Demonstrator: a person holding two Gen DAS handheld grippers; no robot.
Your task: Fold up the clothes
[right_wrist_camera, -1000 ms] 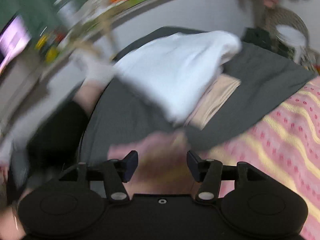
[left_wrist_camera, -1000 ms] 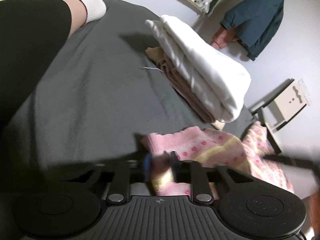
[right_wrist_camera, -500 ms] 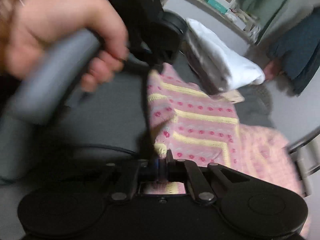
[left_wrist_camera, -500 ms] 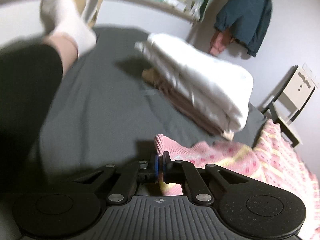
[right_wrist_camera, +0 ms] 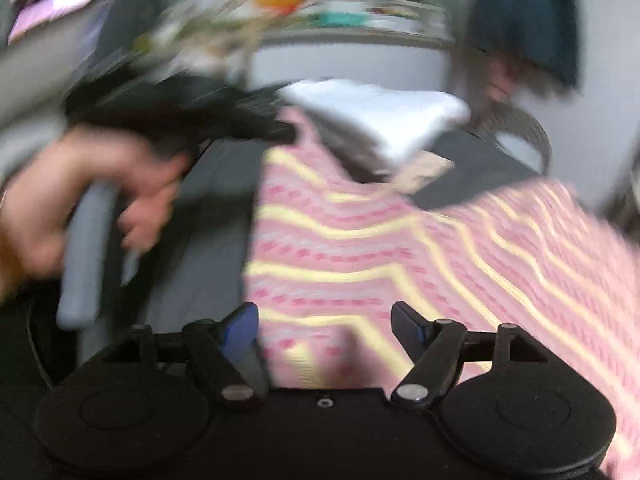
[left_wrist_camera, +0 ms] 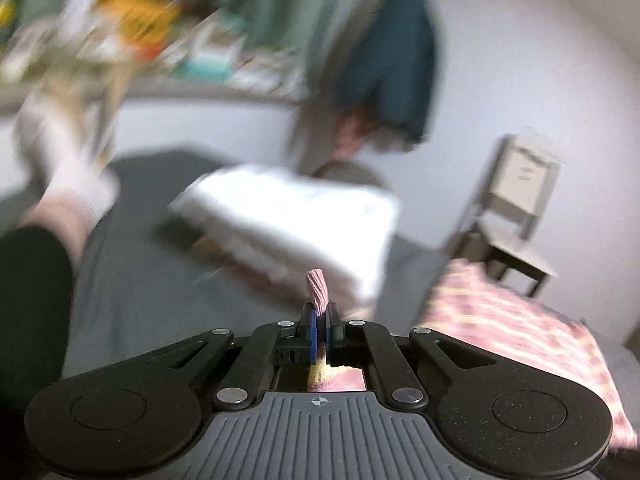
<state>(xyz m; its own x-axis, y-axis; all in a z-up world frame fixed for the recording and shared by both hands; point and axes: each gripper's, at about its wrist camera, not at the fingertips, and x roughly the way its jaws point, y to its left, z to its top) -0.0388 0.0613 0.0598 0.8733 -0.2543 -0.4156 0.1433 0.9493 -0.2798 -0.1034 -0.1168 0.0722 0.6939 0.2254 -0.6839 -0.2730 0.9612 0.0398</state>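
The left gripper (left_wrist_camera: pixel 319 330) has its fingers pinched narrow on a ribbed pink edge of the pink-and-yellow knit garment (right_wrist_camera: pixel 360 248), which sticks up between them. The right gripper (right_wrist_camera: pixel 324 326) has its fingers spread wide, holding nothing, with the garment spread just beyond and under them over the grey bed (left_wrist_camera: pixel 160 280). Past the fingers lies a folded white stack (left_wrist_camera: pixel 304 220) on a tan piece. A hand (right_wrist_camera: pixel 80 200) grips the left tool's handle. A chair (left_wrist_camera: pixel 516 204) stands beside the bed; a dark coat (left_wrist_camera: pixel 392 76) hangs behind, blurred.

Left claw (left_wrist_camera: pixel 320 320) pinching pink knit (left_wrist_camera: pixel 317 288)
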